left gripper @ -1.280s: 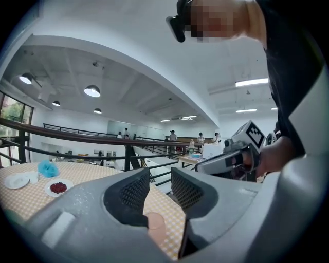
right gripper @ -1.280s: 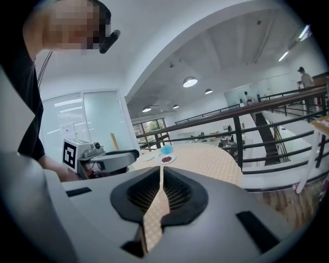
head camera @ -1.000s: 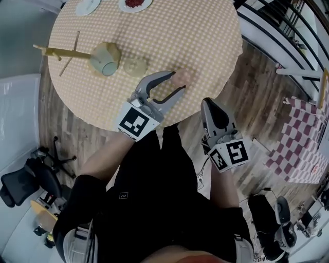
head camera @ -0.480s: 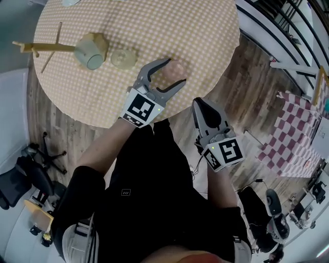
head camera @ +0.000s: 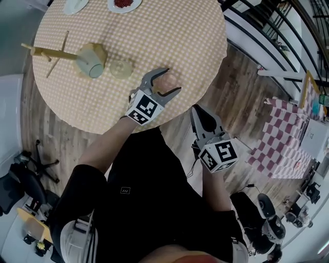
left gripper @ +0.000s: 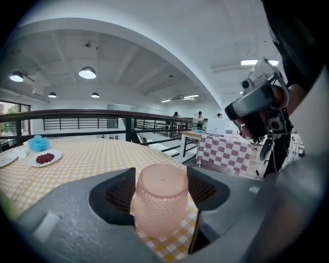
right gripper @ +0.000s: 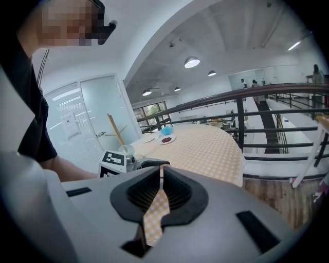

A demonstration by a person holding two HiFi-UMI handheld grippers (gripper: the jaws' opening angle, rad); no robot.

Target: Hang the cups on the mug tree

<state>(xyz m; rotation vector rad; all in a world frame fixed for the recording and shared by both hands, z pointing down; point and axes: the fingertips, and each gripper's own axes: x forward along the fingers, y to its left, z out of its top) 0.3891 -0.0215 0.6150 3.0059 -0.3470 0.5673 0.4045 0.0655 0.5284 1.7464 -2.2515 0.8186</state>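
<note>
A pink dotted cup point(left gripper: 160, 198) stands upside down on the checked table point(head camera: 154, 31), near its front edge. My left gripper point(head camera: 165, 84) is around it. Its jaws have just been opening, and the pads now stand off the cup's sides. The wooden mug tree point(head camera: 49, 51) is at the table's left, with a green cup point(head camera: 91, 60) at one of its pegs. A pale cup point(head camera: 122, 68) sits upside down beside it. My right gripper point(head camera: 202, 117) is shut and empty, off the table over the floor.
Two plates point(head camera: 125, 3) lie at the table's far edge, one holding red bits point(left gripper: 45, 158). A dark railing point(head camera: 267, 31) runs on the right, with a checked cloth table point(head camera: 288, 149) beyond it. An office chair point(head camera: 25, 180) stands on the floor at left.
The left gripper has come down to the table with the pink cup and its jaws have spread wider. The right gripper has stayed where it was, shut.
</note>
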